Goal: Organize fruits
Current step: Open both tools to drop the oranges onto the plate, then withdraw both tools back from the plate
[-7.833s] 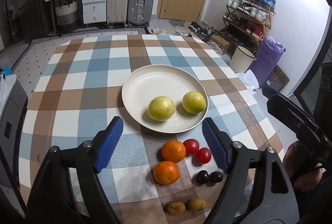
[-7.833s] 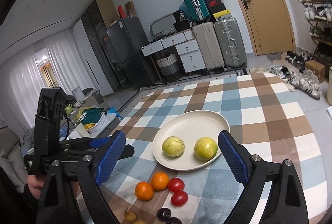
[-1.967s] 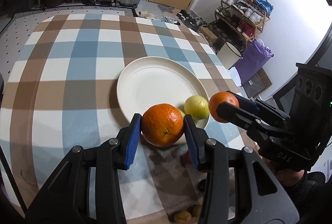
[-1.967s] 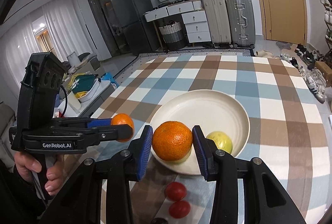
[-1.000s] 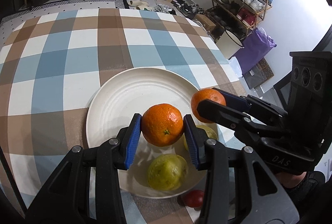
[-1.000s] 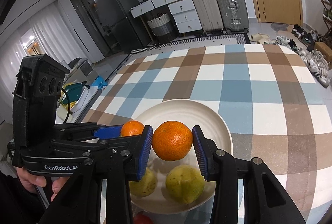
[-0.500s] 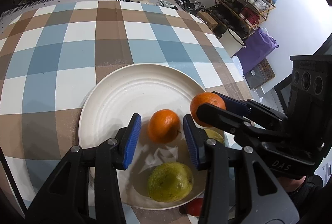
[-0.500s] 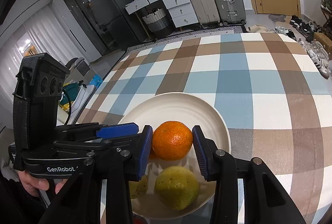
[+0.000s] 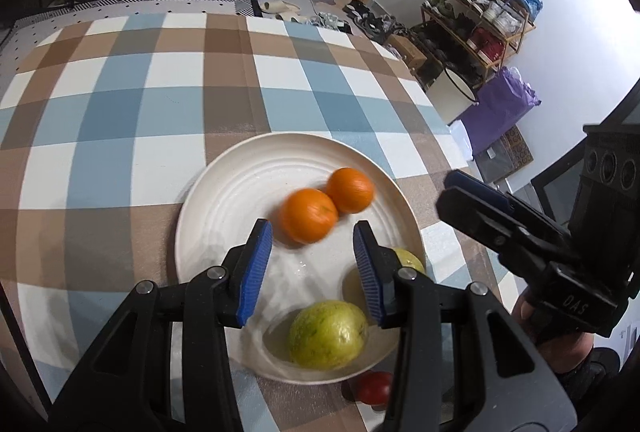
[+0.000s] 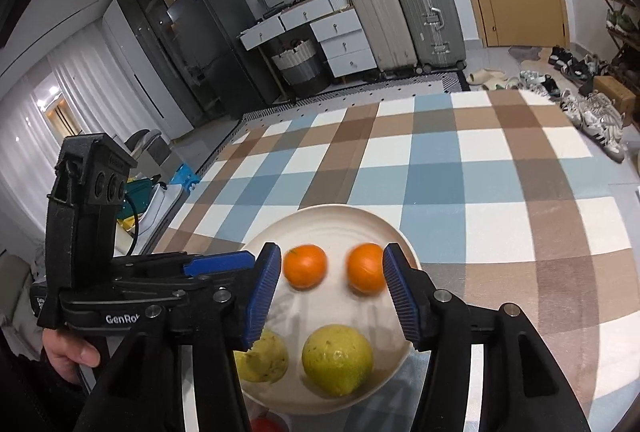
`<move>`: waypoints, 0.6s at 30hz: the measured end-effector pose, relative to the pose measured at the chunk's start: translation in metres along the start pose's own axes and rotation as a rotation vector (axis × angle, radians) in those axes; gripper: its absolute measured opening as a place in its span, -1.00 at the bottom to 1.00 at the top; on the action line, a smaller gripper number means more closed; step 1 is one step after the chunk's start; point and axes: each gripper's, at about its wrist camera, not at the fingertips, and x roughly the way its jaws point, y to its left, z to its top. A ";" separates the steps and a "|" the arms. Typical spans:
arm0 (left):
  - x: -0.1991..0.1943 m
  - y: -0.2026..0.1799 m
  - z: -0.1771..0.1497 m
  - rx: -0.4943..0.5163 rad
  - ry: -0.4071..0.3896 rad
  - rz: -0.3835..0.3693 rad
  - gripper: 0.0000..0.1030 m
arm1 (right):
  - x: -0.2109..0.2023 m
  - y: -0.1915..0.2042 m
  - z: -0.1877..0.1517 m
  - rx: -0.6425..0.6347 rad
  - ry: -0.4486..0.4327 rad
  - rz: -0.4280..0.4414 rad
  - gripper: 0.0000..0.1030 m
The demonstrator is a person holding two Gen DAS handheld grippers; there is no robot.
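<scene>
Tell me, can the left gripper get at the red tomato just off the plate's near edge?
Probably yes: the left gripper is open and empty, and the red tomato lies uncovered beside the plate, though it must pull back.

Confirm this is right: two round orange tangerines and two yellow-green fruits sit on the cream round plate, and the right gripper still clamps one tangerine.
Not quite. The right gripper clamps nothing: its jaws are opening, and both round orange tangerines lie free on the cream round plate with the two yellow-green fruits, as the right wrist view shows.
</scene>
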 end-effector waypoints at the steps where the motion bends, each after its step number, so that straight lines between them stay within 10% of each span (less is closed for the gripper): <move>1: -0.003 0.001 -0.001 -0.005 -0.005 0.000 -0.25 | -0.003 0.001 0.000 0.002 -0.004 -0.002 0.06; 18: -0.093 -0.010 -0.059 -0.016 -0.142 0.029 -0.02 | -0.072 0.041 -0.039 -0.051 -0.093 -0.019 0.25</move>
